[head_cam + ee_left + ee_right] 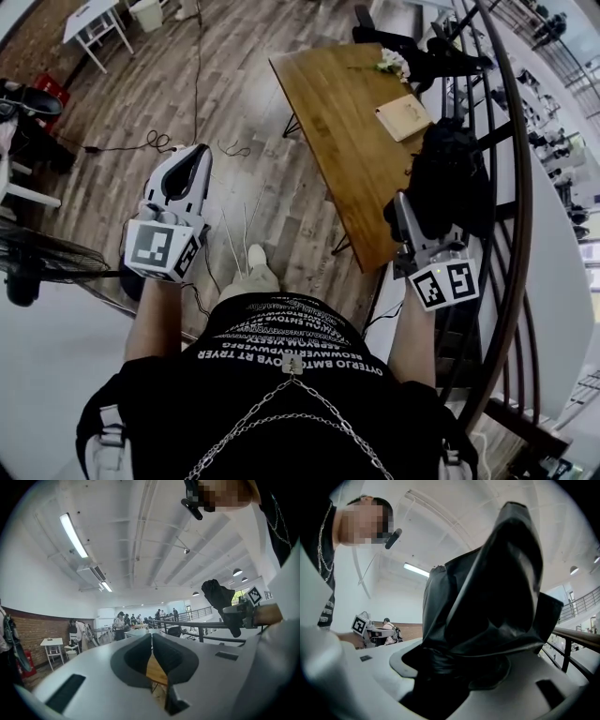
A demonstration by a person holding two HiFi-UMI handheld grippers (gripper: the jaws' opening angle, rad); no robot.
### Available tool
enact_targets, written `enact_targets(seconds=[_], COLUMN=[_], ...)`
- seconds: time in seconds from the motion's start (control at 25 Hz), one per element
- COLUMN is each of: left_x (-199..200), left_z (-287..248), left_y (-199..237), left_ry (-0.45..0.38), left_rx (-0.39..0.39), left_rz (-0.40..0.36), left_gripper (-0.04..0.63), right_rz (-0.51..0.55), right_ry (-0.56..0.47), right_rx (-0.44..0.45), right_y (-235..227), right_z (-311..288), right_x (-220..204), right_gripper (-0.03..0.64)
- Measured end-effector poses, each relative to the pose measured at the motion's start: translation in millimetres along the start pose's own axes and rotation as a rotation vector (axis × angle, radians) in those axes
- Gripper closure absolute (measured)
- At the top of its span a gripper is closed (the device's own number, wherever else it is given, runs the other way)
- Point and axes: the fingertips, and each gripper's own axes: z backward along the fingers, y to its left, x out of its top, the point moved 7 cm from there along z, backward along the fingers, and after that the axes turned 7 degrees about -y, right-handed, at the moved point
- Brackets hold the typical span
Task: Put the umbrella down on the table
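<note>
While the right hand-held gripper (405, 208) clamps the black umbrella (455, 173), the left hand-held gripper (191, 161) is closed on nothing.

The head view looks steeply down from above the person (281, 375) onto the floor (234, 103), both grippers and the table (337, 122). The left gripper view faces level across the room, catching the right gripper (234, 613) and a sliver of table edge; the right gripper view, close behind the umbrella (487, 597), glimpses the left gripper (379, 632).
</note>
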Motion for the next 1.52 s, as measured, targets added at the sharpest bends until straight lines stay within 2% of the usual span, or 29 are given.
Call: enact_targets(seconds=[0.44,0.68,0.88,1.12,1.52], left_x=[-6,-10,-11,-15,-26], left_z=[-63,-83,-94,-101,-137], left_y=[69,105,125,135,136], left_ry=[-0.007,-0.027,-0.055,-0.070,-0.042], left_rx=[-0.066,-0.088,-0.102,-0.102,-0.117], left_rz=[-0.047,-0.030,-0.053,-0.087,-0.084], left_gripper=[0.561,0.560,0.560,0.561,0.561], right_rz=[0.024,0.034,0.035,0.063,0.063], right_ry=[0.002,0.022,0.030,0.067,0.101], right_rx=[-0.051,-0.076,-0.084,-0.077,-0.122], right_y=[5,16,28,41,13], right_z=[-89,-125,-148,-165,-177], right_x=[-9,-15,-22,-33,-45], right_gripper=[0.346,0.347,0.347,0.347,0.347])
